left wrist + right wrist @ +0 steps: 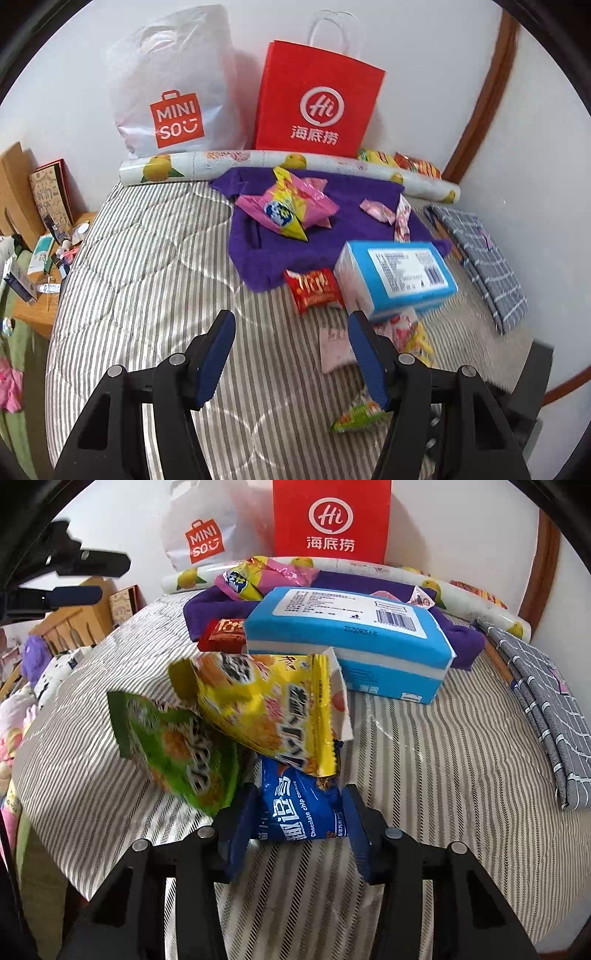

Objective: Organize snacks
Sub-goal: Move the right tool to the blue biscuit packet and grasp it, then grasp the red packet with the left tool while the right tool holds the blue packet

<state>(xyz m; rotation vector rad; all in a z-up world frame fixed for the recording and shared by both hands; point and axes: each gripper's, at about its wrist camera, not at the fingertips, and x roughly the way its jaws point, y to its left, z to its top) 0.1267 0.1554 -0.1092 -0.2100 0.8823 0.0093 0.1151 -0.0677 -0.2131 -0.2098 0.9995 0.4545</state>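
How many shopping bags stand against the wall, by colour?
White plastic bag: 1
Red paper bag: 1
Total: 2

Bed with grey-and-white striped quilted cover (pixel 147 266); fills most of both views. White wall (pixel 424 55) behind the bed's far edge, evenly lit, soft shadows only. Curved brown wooden trim (pixel 484 99) runs up the wall at the far right corner. White plastic shopping bag (pixel 173 88) and red paper bag (pixel 317 99) stand against the wall at the far edge. Off the bed's left edge: low wooden side table (pixel 33 314), cluttered with small items, possibly toiletries; too blurred to identify. Cardboard pieces (pixel 14 184) lean upright there.
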